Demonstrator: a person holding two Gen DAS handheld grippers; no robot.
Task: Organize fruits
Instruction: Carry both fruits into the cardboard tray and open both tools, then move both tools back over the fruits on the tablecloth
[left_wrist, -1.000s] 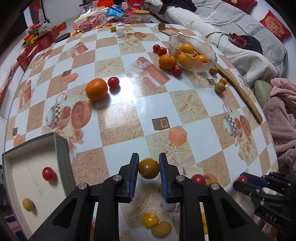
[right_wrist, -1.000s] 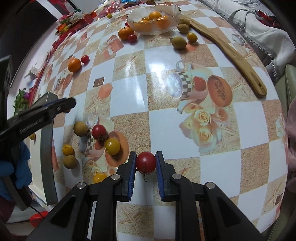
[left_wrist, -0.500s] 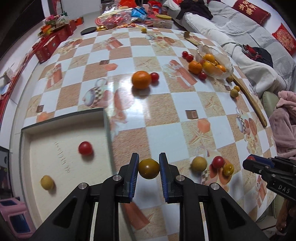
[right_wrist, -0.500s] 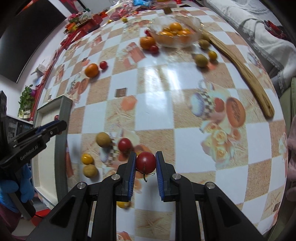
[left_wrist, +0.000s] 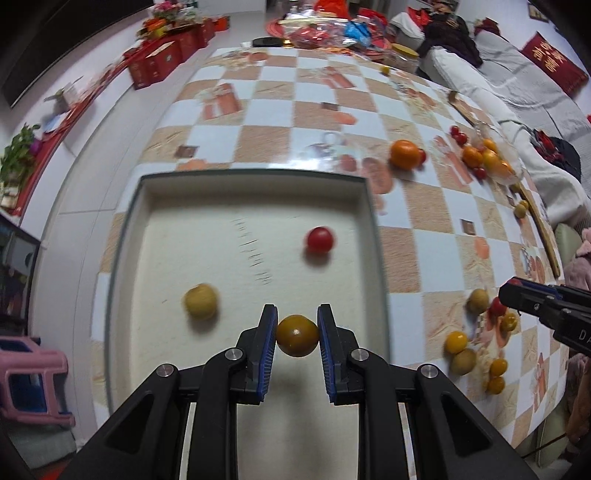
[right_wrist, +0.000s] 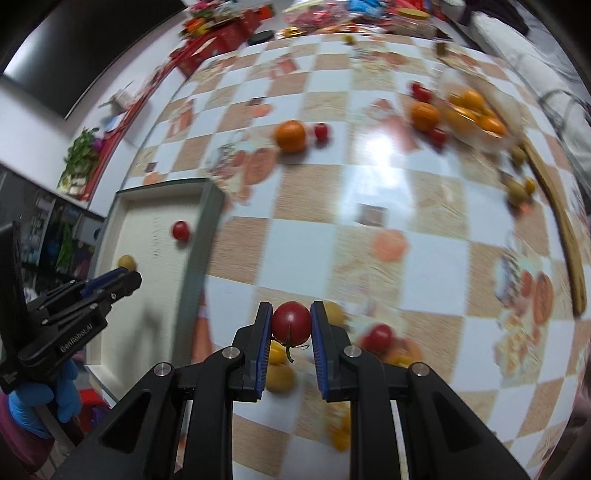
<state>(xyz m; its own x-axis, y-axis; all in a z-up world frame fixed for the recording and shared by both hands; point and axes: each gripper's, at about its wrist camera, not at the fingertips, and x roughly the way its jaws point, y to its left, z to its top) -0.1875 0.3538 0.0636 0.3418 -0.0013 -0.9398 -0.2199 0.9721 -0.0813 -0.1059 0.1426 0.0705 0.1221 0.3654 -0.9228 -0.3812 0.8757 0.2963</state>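
Left wrist view: my left claw (left_wrist: 297, 334) grips a yellow tomato (left_wrist: 297, 335) above the tray (left_wrist: 371, 221); next, lower and release. My right claw (right_wrist: 291, 325) grips a red tomato (right_wrist: 291, 323) over the table (right_wrist: 369, 192), needing carrying to the tray.

left gripper (left_wrist: 297, 334): black, blue pads, silver screws | left hand (right_wrist: 40, 402): blue glove, maroon sleeve
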